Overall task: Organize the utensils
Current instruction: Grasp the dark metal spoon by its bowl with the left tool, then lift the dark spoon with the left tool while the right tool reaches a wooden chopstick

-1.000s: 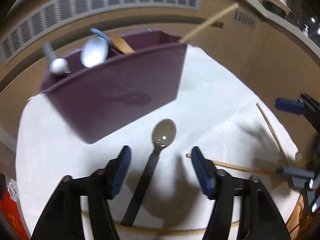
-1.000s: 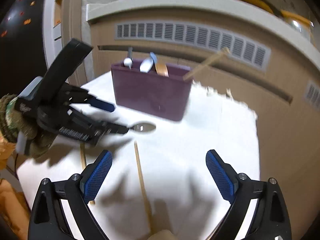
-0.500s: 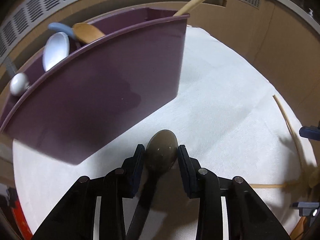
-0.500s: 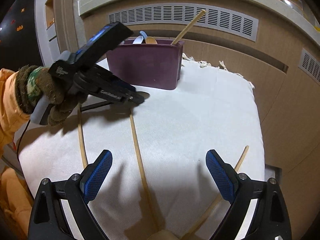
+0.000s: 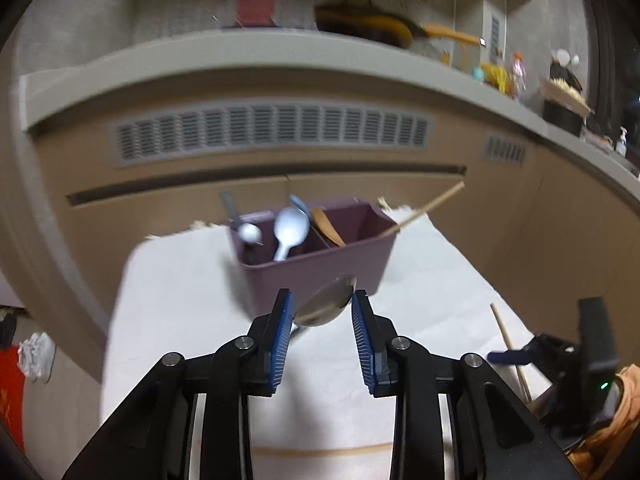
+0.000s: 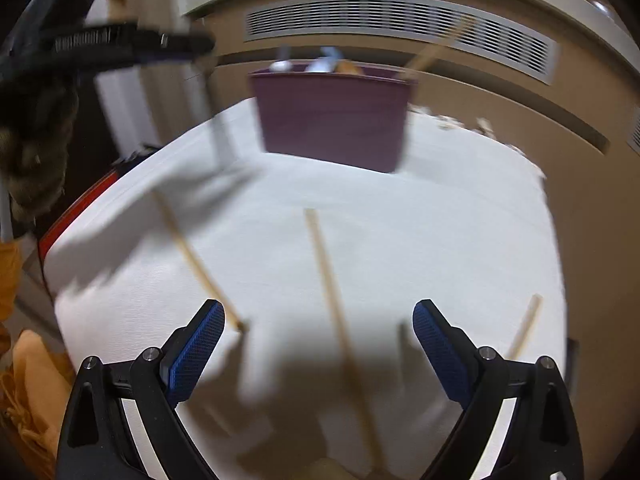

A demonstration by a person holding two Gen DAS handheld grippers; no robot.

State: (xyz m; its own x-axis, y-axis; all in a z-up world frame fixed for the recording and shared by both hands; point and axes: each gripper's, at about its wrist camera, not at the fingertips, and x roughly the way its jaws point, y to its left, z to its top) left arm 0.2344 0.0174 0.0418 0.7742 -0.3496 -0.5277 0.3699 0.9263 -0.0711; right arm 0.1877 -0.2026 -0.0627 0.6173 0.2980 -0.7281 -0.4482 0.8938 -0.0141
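Note:
My left gripper (image 5: pixel 322 316) is shut on a dark metal spoon (image 5: pixel 326 304) and holds it in the air in front of the purple utensil bin (image 5: pixel 316 256). The bin holds a metal spoon, a white spoon (image 5: pixel 290 230), a wooden spoon (image 5: pixel 326 228) and a wooden chopstick (image 5: pixel 430 204). My right gripper (image 6: pixel 318 344) is open and empty, low over the white cloth, with a wooden chopstick (image 6: pixel 332 284) lying between its fingers. The bin (image 6: pixel 332 116) stands at the far side in the right wrist view. The left gripper (image 6: pixel 120 46) shows blurred at the upper left.
More chopsticks lie on the cloth, one at the left (image 6: pixel 196 260) and one at the right (image 6: pixel 524 326). The white cloth (image 6: pixel 440 240) covers the table, with a beige cabinet and vent grille (image 5: pixel 272 130) behind. The right gripper (image 5: pixel 576 356) shows at the right in the left wrist view.
My left gripper closed on the dark spoon and lifted it off the cloth, away from the bin. My right gripper moved closer to the cloth over the middle chopstick.

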